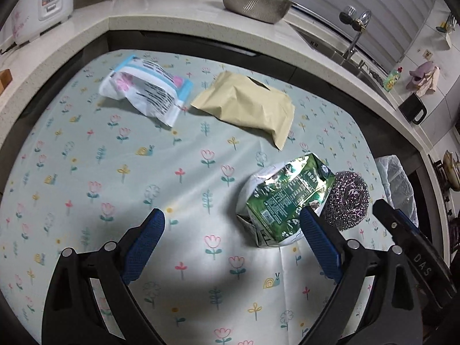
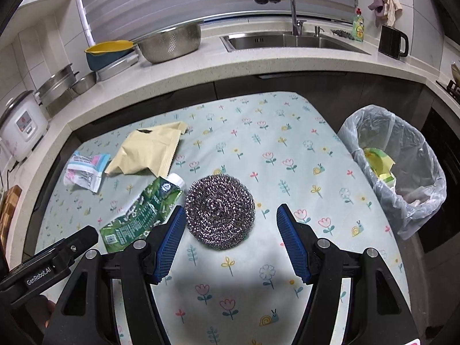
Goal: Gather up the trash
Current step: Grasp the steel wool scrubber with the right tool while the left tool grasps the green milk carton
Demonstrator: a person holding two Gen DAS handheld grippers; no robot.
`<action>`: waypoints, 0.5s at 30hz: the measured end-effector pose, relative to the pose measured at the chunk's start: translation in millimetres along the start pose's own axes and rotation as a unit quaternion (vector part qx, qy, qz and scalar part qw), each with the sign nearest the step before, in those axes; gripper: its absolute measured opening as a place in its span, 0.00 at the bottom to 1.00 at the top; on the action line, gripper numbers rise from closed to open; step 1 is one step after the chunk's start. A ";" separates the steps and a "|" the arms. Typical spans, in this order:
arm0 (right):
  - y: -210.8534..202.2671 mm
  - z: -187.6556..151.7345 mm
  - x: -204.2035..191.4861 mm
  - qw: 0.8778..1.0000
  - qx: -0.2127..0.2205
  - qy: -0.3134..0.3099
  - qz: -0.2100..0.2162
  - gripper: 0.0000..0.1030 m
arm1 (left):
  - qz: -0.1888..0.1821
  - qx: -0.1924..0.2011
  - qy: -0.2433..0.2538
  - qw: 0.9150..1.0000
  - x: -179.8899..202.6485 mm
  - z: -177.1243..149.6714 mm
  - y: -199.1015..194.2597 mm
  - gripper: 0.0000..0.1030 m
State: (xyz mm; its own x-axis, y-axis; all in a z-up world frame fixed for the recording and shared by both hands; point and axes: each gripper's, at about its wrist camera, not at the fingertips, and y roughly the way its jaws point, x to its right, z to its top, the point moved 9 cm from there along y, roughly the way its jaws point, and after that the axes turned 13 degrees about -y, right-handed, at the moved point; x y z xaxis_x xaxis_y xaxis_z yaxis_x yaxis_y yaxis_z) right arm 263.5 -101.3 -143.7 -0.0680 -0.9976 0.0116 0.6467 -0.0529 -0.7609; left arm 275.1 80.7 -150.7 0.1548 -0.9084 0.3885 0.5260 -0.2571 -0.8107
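A steel wool scrubber [image 2: 220, 211] lies on the flowered tablecloth [image 2: 302, 155], just ahead of and between the open fingers of my right gripper [image 2: 230, 215]. A crumpled green snack bag [image 1: 283, 198] lies beside it, touching the scrubber [image 1: 346, 198] in the left wrist view. My left gripper [image 1: 231, 220] is open and empty; its right finger sits in front of the green bag. A tan pouch [image 1: 247, 103] and a white-blue wrapper [image 1: 146, 89] lie farther back. The green bag [image 2: 143, 215], tan pouch [image 2: 146, 151] and wrapper [image 2: 84, 171] also show in the right wrist view.
A bin lined with a clear bag [image 2: 399, 166] stands off the table's right edge and holds yellow-green trash. The kitchen counter [image 2: 201, 69] wraps behind with a sink [image 2: 287, 41], a colander [image 2: 171, 43], a rice cooker [image 2: 20, 125] and a black mug [image 2: 392, 41].
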 end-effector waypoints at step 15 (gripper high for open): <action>44.2 -6.1 -4.7 0.998 -0.026 0.013 0.047 0.44 | -0.025 -0.015 0.094 0.995 17.7 -13.0 22.3 0.89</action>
State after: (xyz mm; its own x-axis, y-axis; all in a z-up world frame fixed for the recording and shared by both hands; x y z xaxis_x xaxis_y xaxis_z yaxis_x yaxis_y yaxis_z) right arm 287.8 -98.6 -181.4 -0.0297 -0.9965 -0.0784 0.6109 0.0440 -0.7905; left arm 278.7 54.6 -167.6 -0.0311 -0.9391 0.3423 0.5035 -0.3106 -0.8063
